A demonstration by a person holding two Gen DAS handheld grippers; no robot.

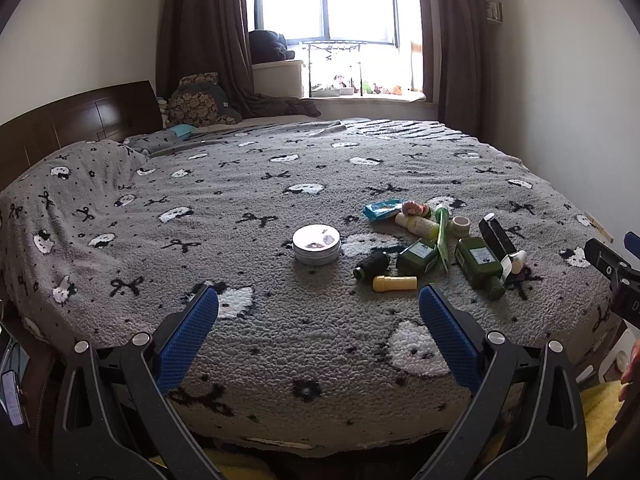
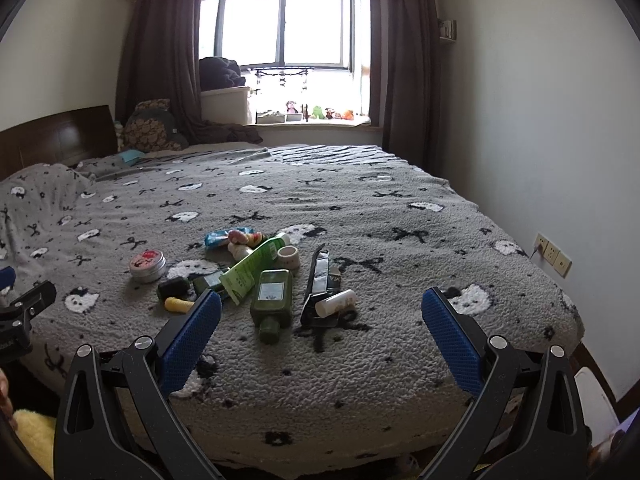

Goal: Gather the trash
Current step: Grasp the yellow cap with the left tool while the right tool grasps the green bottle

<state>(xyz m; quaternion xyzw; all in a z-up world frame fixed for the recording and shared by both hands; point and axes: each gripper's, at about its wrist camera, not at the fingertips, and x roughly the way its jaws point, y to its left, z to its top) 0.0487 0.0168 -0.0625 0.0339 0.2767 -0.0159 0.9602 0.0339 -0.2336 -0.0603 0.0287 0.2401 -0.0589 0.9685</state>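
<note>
Left claw (image 1: 318, 308): spread wide, empty, held above the bed's (image 1: 280, 360) near edge.
Right claw (image 2: 321, 310): also spread wide, empty.
Trash: a loose heap of bottles (image 2: 272, 300), a green tube (image 2: 250, 270), a wrapper (image 2: 218, 237) and a round tin (image 2: 147, 266), mid-blanket, ahead of both claws.
Risk: the small yellow tube (image 1: 394, 283) may roll on the soft fleece (likewise the black bottle (image 1: 372, 265)) if nudged.
Writing: labels too small to read.

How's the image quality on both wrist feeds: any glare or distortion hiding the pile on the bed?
Left wrist view: window blown out white, bed edge bowed by fisheye, pile dim but sharp, round tin lid catching glare. Right wrist view: same backlit window, corners vignetted, green bottle and pile readable.
</note>
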